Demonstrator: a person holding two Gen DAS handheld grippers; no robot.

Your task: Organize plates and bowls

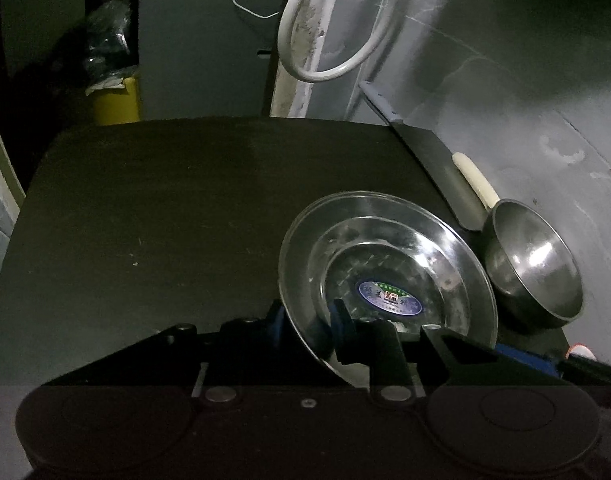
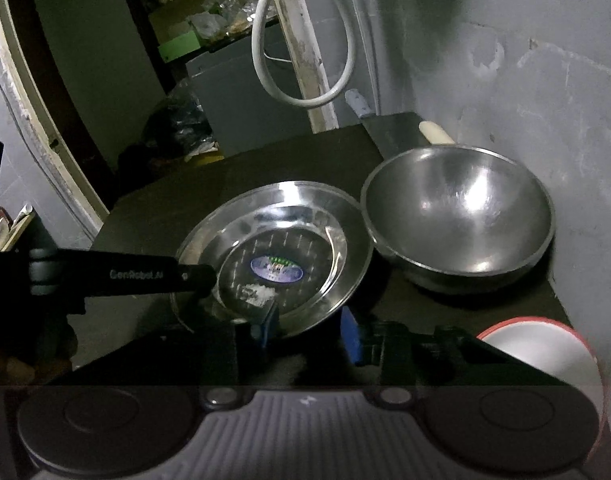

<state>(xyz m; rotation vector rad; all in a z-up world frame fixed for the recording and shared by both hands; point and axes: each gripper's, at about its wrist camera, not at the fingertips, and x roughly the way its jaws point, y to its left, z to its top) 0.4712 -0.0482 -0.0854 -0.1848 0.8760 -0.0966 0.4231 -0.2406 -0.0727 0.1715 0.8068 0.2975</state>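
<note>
I am angling both claws down, my left gripper and right gripper each pinching the steel plate rim; the left arm is reading "GenRobot.AI"

Left gripper: black housing, two round raised discs at 7 and 5 o'clock of its view, silver round fasteners and one small screw between them, blue pads on black fingers. Right gripper: black body, grey ribbed centre panel at 6 o'clock, matching discs, blue pads. Left finger carries pale "GenRobot.AI" lettering.
</note>
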